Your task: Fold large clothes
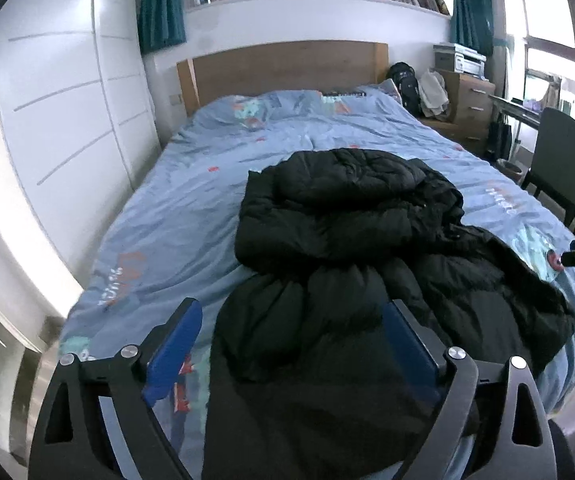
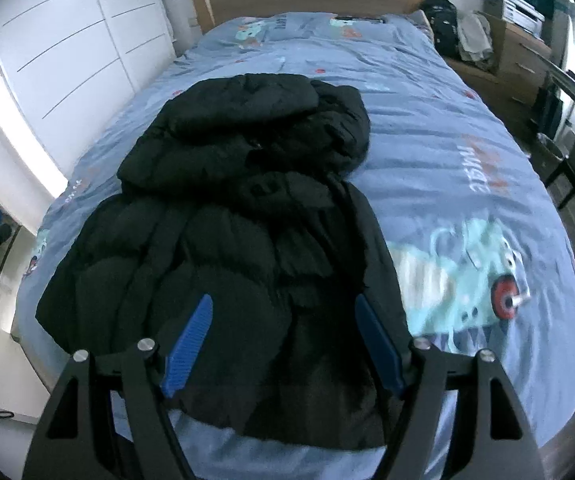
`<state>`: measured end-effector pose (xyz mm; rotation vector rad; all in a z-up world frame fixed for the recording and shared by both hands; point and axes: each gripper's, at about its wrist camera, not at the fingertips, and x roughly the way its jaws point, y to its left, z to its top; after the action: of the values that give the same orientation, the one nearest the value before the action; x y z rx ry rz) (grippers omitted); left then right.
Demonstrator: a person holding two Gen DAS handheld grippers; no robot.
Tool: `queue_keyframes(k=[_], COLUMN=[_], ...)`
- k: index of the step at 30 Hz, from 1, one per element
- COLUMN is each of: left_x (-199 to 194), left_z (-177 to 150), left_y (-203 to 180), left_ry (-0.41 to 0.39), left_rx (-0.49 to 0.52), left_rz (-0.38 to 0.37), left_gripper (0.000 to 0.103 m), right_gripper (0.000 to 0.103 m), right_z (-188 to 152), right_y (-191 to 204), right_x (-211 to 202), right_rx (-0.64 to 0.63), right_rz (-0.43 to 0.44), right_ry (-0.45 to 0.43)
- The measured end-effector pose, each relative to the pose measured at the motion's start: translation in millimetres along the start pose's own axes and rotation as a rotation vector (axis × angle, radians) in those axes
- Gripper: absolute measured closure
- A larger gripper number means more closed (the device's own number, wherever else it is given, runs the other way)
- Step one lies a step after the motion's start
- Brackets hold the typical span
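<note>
A black puffer jacket [image 2: 239, 216] is lying crumpled on the blue bed [image 2: 427, 120]. The right hand-held gripper [image 2: 283, 340] is hovering above it, blue pads [image 2: 189, 344] spread apart, gripping nothing.

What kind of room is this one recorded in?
A bedroom, most likely in a home: a bed with a wooden headboard, a white wardrobe beside it, and a black coat lying on the bedcover.
</note>
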<state>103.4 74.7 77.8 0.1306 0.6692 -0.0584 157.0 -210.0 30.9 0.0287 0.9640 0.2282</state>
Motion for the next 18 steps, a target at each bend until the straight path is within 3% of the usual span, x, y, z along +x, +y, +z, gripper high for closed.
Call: queue_keyframes(k=[9,18], left_x=[-32.0,-19.3], left_z=[-16.6,-21.1], left_y=[-9.1,-11.1], left_ry=[-0.065,-0.043], left_rx=[0.027,0.012], left_rz=[0.055,0.052], left_gripper=[0.005,0.003], right_gripper=[0.03,0.03], right_z=[-16.9,-35.2], right_y=[-12.8,-42.8], right_x=[-10.2,2.6], right_rx=[0.056,0.114], right_rz=[-0.029,-0.066], right_ry=[-0.017,0.011])
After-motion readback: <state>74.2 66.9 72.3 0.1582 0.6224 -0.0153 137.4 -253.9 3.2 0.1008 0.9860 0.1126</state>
